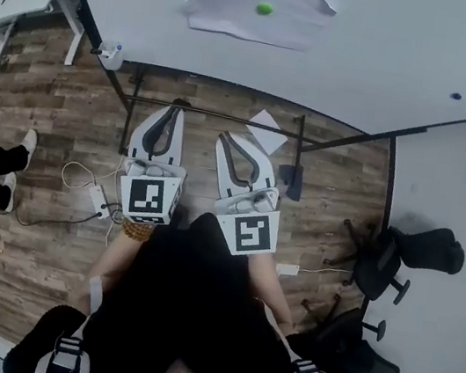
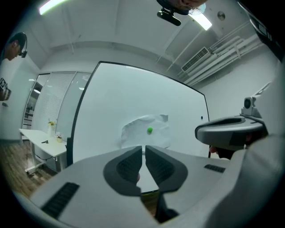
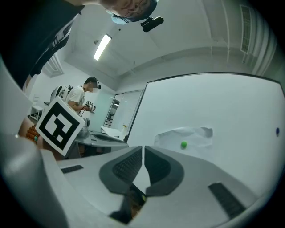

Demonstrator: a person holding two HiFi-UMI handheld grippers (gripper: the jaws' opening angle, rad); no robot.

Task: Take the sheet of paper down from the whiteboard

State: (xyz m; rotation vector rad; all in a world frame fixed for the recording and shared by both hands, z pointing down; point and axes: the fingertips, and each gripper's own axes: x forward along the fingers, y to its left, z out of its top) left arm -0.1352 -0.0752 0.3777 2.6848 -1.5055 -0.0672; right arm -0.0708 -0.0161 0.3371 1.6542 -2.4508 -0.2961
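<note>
Facing a whiteboard, a person holds a tool in each hand, both pointing level at the board. In the head view the sheet of paper sits at 12 o'clock, flat against the board's white face and well apart from both tools. A small green magnet near the sheet's top middle pins it. That seems to be all that keeps the paper up, since its edges look loose and wavy.

The left hand-held gripper is just off centre toward 9 o'clock, and the right hand-held gripper is just beside it toward 3 o'clock. Each is clenched, with only a thin slit between its pads and nothing caught there.

From the left gripper view the sheet is straight ahead above the jaw tips at 12 o'clock. From the right gripper view it is nearer 1 o'clock. This suggests both tools are being lined up on it.

The task looks to be at the approach, with the paper hanging untouched. The jaws would need to part before either could pinch the magnet or a paper edge. Two tools make sense here: one could lift the magnet while the other catches the sheet, so it does not slide to the wooden floor.
</note>
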